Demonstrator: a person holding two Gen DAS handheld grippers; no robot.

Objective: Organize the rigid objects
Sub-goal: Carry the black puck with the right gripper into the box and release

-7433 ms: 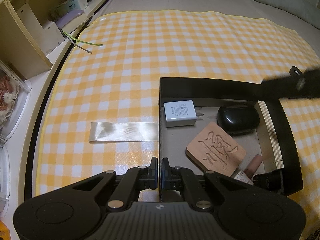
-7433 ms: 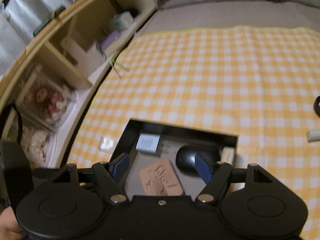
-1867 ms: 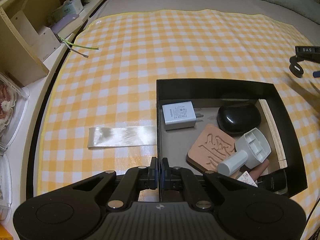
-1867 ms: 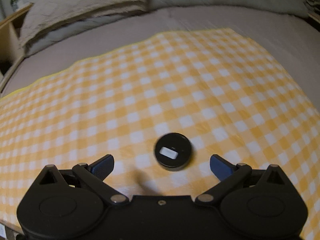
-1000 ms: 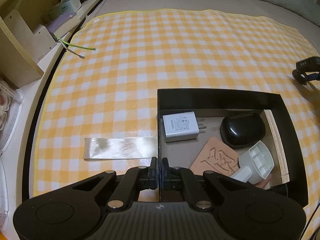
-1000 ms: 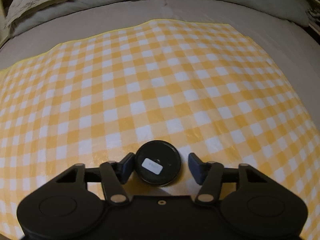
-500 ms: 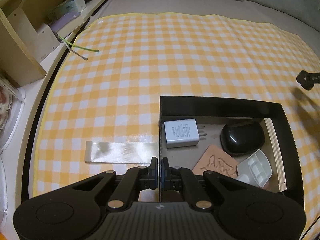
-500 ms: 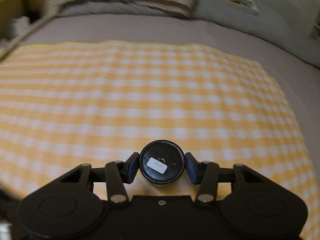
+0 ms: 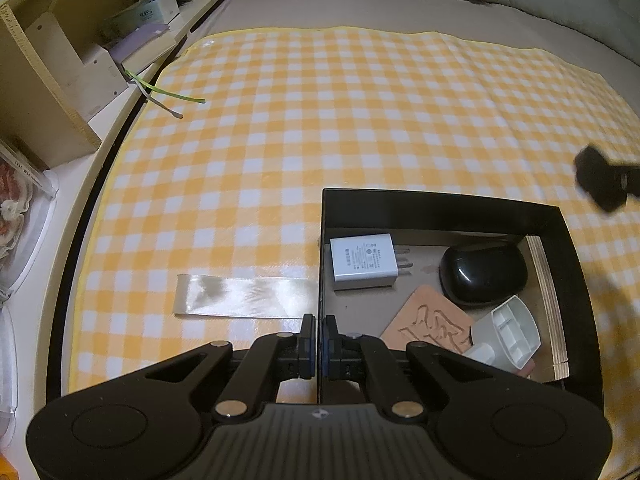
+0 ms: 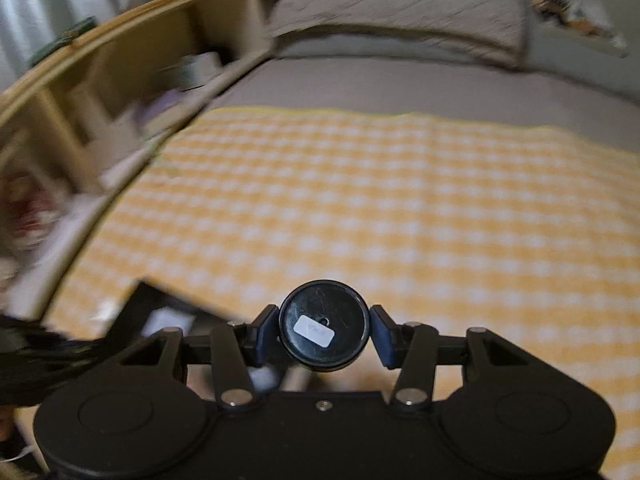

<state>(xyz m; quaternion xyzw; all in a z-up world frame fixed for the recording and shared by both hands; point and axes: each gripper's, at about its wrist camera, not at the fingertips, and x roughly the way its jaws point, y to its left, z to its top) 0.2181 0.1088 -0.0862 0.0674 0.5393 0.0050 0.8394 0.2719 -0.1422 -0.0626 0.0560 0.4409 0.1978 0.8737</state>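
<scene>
Covering most of both views, a yellow and white checked cloth (image 9: 340,128) lies on a grey bed (image 9: 360,8), with wooden shelves (image 9: 44,80) at the upper left of the frame. In the lower right of the left wrist view sits a black box (image 9: 440,206) on the cloth. Inside it are a black oval case (image 9: 482,274) at the right, a white charger (image 9: 364,260) at the upper left, a tan carved piece (image 9: 428,326) lower down and a white plastic part (image 9: 510,332) beside it, touching the tan piece. A shiny ribbon (image 9: 244,295) lies flat on the cloth just left of the box.

The left claw (image 9: 319,338) is pressed together on the left wall of the box. The right claw (image 10: 324,338) is narrow and grips a round black lid (image 10: 324,326) with a small white label, held above the cloth at the lower middle of the right wrist view, near the blurred corner of the box.
</scene>
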